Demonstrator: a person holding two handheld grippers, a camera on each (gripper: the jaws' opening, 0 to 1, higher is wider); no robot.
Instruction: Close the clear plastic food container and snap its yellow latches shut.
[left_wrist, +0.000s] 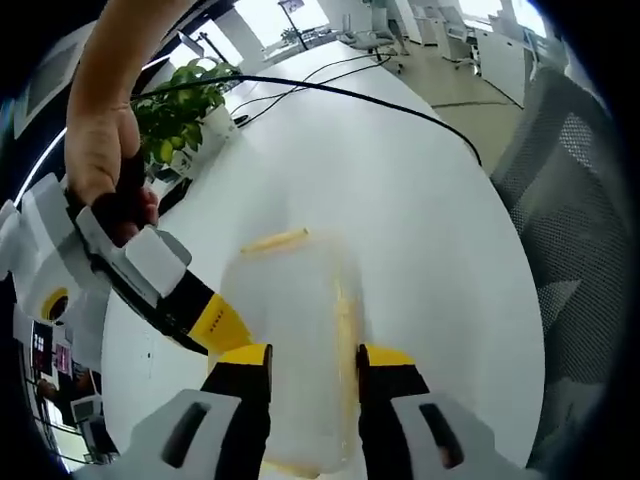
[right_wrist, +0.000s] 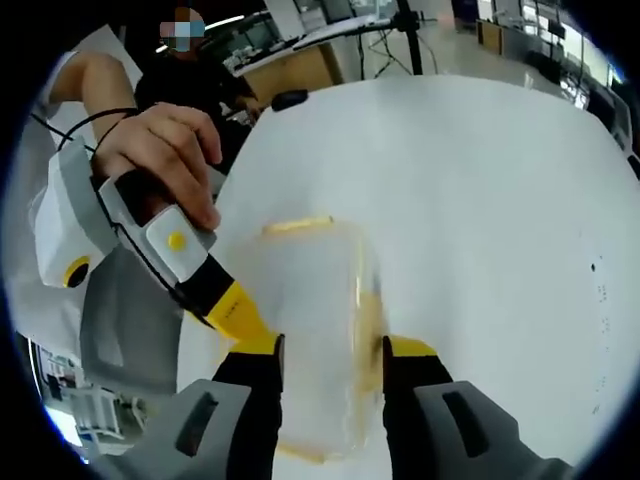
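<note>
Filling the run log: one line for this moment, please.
container: on white table, between left gripper jaws | right gripper: straddling it | latches: state unclear

The container (left_wrist: 300, 340) is blurred in both views, its near end hidden behind the jaws, so latch state is unreadable.

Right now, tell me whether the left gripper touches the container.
Cannot tell: in the left gripper view, the left gripper straddles the container, but blur hides any contact.
</note>
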